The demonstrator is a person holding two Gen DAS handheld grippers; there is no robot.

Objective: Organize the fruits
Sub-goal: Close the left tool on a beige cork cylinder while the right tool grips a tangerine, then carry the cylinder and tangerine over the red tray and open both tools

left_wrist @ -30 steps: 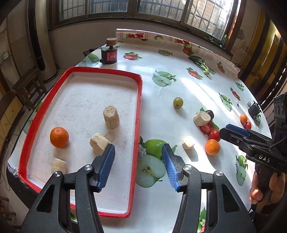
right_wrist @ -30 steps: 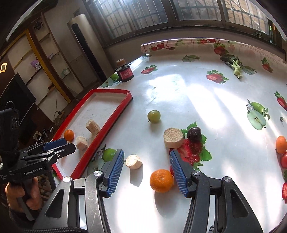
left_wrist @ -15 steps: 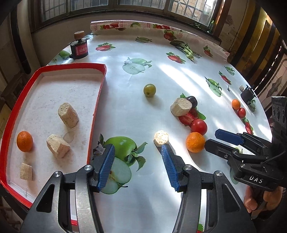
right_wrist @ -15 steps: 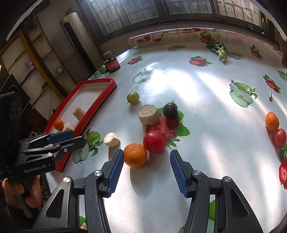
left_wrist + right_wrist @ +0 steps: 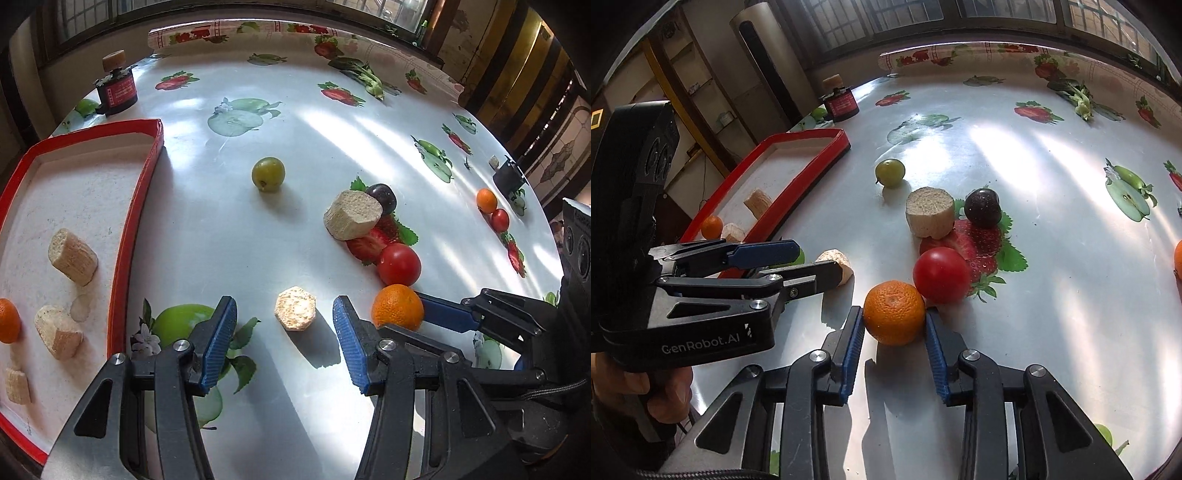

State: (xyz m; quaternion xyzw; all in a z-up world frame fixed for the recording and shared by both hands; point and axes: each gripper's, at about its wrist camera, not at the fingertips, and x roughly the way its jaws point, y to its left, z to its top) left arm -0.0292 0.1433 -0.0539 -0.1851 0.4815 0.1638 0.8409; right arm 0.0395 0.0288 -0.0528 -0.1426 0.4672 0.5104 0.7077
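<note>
An orange [image 5: 894, 312] sits on the table between my right gripper's [image 5: 894, 325] blue pads; the jaws are closing and both pads touch its sides. In the left wrist view the same orange [image 5: 397, 306] is at the right gripper's fingers [image 5: 443, 317]. My left gripper [image 5: 282, 306] is open, with a small beige hexagonal chunk [image 5: 294, 308] lying between its fingertips, untouched. A red-rimmed tray [image 5: 140, 206] at the left holds another orange [image 5: 7, 319] and several beige chunks.
A red tomato [image 5: 942, 275] touches the orange. Beyond it lie a large beige chunk [image 5: 930, 210], a dark plum [image 5: 982, 206] and a green plum [image 5: 890, 172]. A dark jar [image 5: 116, 92] stands behind the tray. A small orange [image 5: 486, 199] and tomato [image 5: 499, 219] lie far right.
My left gripper has swung right from over the tray to the small beige chunk. My right gripper has sunk onto the orange and its jaws have narrowed around it.
</note>
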